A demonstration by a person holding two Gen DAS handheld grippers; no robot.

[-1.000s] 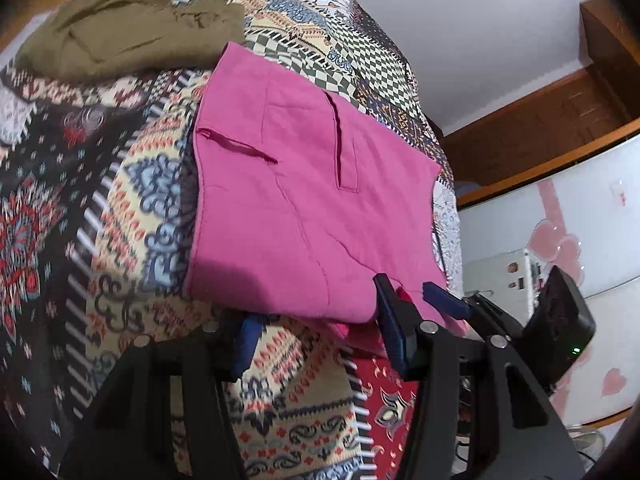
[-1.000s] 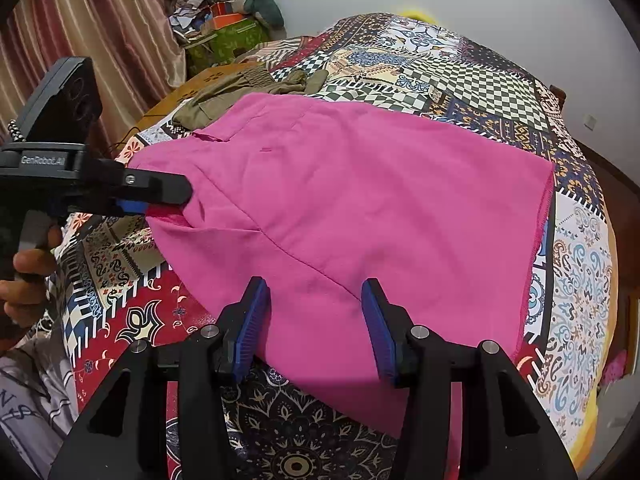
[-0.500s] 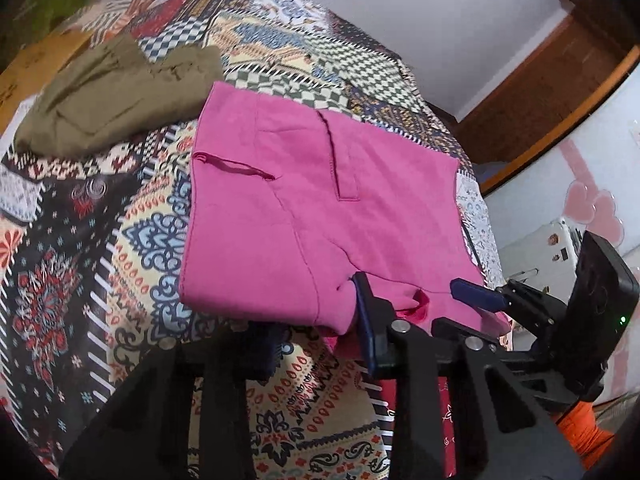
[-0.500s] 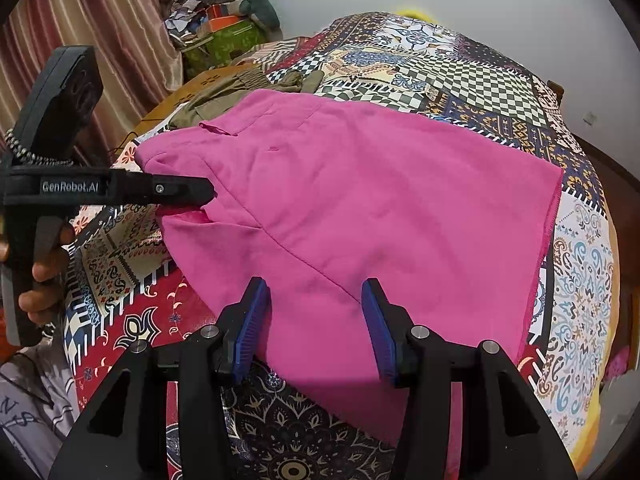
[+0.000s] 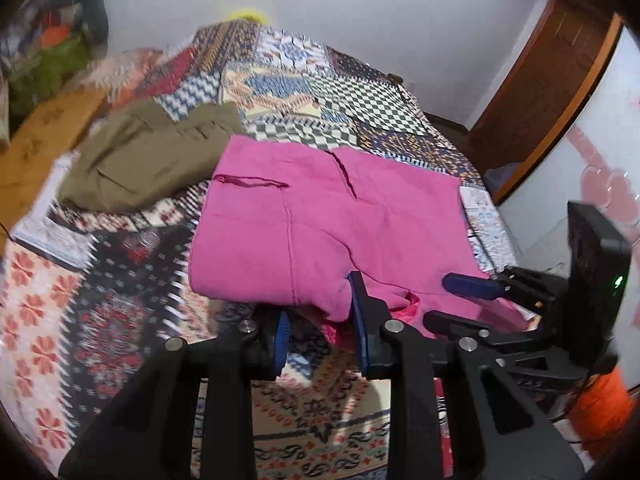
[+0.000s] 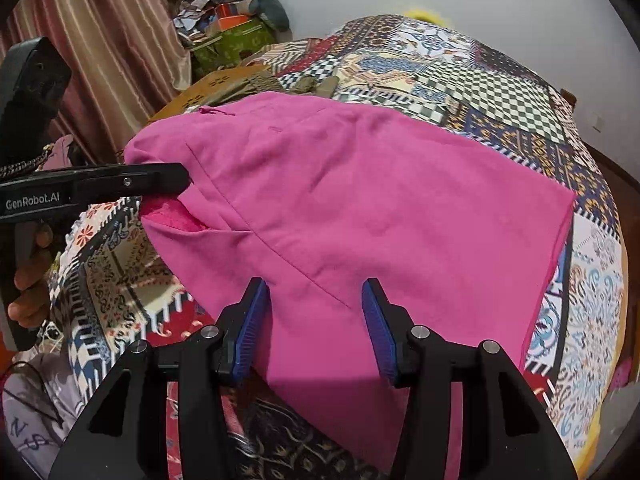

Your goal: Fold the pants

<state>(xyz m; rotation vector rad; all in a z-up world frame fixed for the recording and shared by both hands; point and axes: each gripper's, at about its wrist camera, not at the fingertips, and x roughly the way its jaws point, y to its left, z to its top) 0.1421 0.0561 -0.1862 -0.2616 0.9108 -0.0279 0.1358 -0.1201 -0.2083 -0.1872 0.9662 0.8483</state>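
Pink pants (image 5: 320,220) lie spread on a patchwork bedspread (image 5: 100,320). My left gripper (image 5: 320,308) has its jaws closing, with the bunched near corner of the pants pinched between the blue pads. In the right wrist view the left gripper (image 6: 180,178) holds that corner raised off the bed, so the pink pants (image 6: 380,200) bulge upward there. My right gripper (image 6: 316,308) rests over the near edge of the flat fabric. Its pads stand well apart and do not pinch the cloth. From the left wrist the right gripper (image 5: 460,300) shows at the right.
Folded olive pants (image 5: 148,160) lie at the bed's far left, just past the pink waistband. A striped curtain (image 6: 100,40) and a pile of clutter (image 6: 232,20) stand beyond them. A wooden door frame (image 5: 540,92) is to the right. A hand (image 6: 28,280) grips the left handle.
The left jaws have narrowed onto the pants' near corner. That gripper has risen and rolled, lifting the corner off the bedspread. The right gripper has stayed put.
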